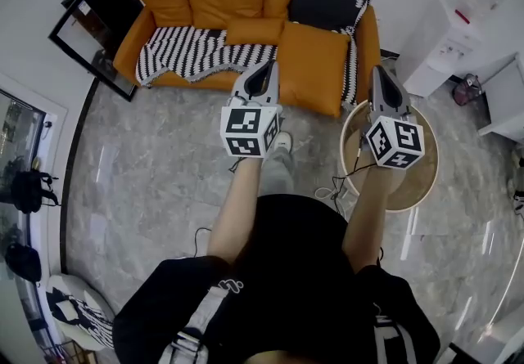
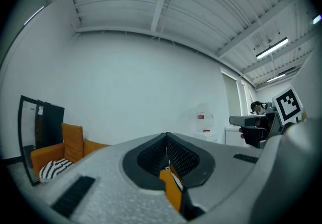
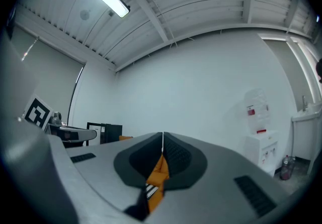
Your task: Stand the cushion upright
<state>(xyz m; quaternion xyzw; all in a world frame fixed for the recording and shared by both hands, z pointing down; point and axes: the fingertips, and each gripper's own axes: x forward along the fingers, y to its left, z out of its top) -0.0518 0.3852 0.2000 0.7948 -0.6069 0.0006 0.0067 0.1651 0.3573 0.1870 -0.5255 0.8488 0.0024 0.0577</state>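
2 jaw pairs clenched on nothing, our left gripper (image 1: 268, 68) and right gripper (image 1: 381, 70); the flat orange cushion (image 1: 315, 68) lies ahead between them, nearer the left.

2 grippers: left gripper (image 1: 268, 68), right gripper (image 1: 382, 72); 1 sofa (image 1: 131, 42), 1 big orange cushion (image 1: 311, 68), 1 small orange cushion (image 1: 254, 29), 1 round table (image 1: 419, 184), 1 water dispenser (image 1: 457, 20), 1 black-framed panel (image 1: 92, 25)
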